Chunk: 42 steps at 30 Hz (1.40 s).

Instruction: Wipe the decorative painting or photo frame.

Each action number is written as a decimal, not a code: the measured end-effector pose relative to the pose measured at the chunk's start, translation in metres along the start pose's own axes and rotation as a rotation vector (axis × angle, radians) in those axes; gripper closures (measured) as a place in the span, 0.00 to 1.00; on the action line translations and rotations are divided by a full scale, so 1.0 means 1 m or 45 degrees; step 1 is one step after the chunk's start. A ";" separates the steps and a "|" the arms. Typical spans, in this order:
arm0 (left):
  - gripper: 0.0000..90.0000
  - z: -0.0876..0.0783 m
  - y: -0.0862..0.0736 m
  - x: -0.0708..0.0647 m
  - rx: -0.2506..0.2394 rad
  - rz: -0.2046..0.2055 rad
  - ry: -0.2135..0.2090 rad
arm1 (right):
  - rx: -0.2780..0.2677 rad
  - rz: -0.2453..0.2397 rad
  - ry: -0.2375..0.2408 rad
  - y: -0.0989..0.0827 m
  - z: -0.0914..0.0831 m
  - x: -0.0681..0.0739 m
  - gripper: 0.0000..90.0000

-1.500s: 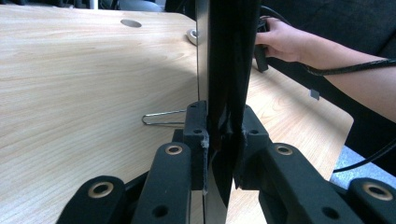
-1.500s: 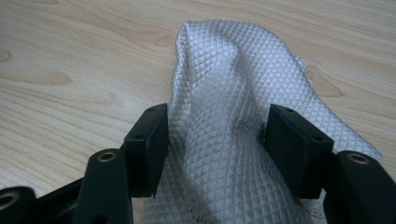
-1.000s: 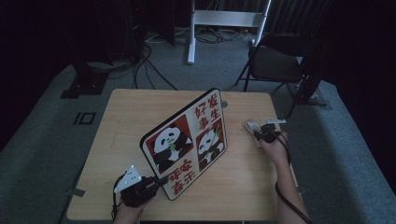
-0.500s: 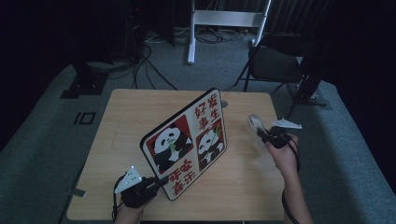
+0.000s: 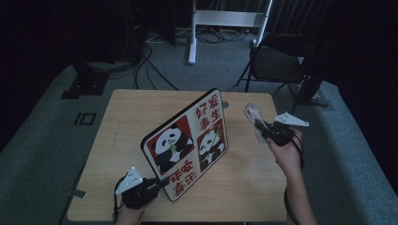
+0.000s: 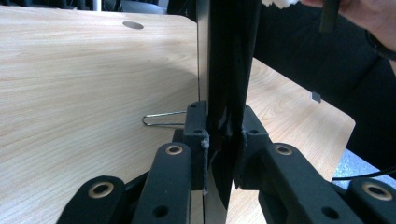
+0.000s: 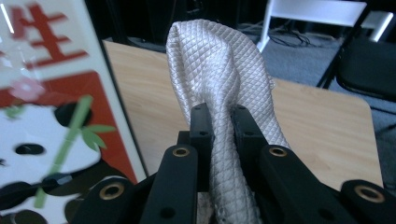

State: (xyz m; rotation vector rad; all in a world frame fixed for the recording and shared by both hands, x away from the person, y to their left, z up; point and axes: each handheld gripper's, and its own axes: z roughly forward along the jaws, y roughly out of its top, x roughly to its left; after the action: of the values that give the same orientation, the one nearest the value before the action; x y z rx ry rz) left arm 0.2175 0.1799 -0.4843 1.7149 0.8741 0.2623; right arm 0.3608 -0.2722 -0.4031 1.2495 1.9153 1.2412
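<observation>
Studio/lab: dark drapes, floor cables, stand.

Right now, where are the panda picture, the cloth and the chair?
panda picture (image 5: 187,145), high view, on its printed front.
cloth (image 7: 219,60), right gripper view, on its bunched top.
chair (image 5: 277,65), high view, on its seat.

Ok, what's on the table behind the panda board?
Behind the panda board, the left gripper view shows bare wood, a wire clip lying flat and a round hole in the table. The board covers whatever lies directly under its back.
</observation>
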 end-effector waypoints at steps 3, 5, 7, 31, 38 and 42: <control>0.88 0.000 0.000 0.000 0.001 -0.003 0.000 | -0.029 -0.019 0.015 0.010 -0.002 0.007 0.91; 0.88 0.000 0.000 0.000 -0.001 -0.007 0.003 | -0.052 -0.037 0.021 0.017 -0.002 0.012 0.91; 0.88 0.000 0.000 -0.001 -0.001 -0.007 0.004 | -0.077 -0.045 0.037 0.024 -0.002 0.016 0.91; 0.88 0.000 0.000 -0.002 0.002 0.000 0.009 | -0.197 -0.136 0.163 0.075 0.016 0.069 0.91; 0.88 0.000 0.000 -0.002 0.004 0.001 0.008 | -0.210 -0.169 0.186 0.085 0.019 0.082 0.91; 0.88 0.000 0.000 -0.002 0.008 0.001 0.005 | -0.170 -0.180 0.179 0.083 0.028 0.084 0.91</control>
State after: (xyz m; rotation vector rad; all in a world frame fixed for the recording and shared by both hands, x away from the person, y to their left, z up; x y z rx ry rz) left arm 0.2164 0.1789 -0.4835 1.7209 0.8775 0.2641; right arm 0.3815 -0.1723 -0.3370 0.9647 1.9459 1.3884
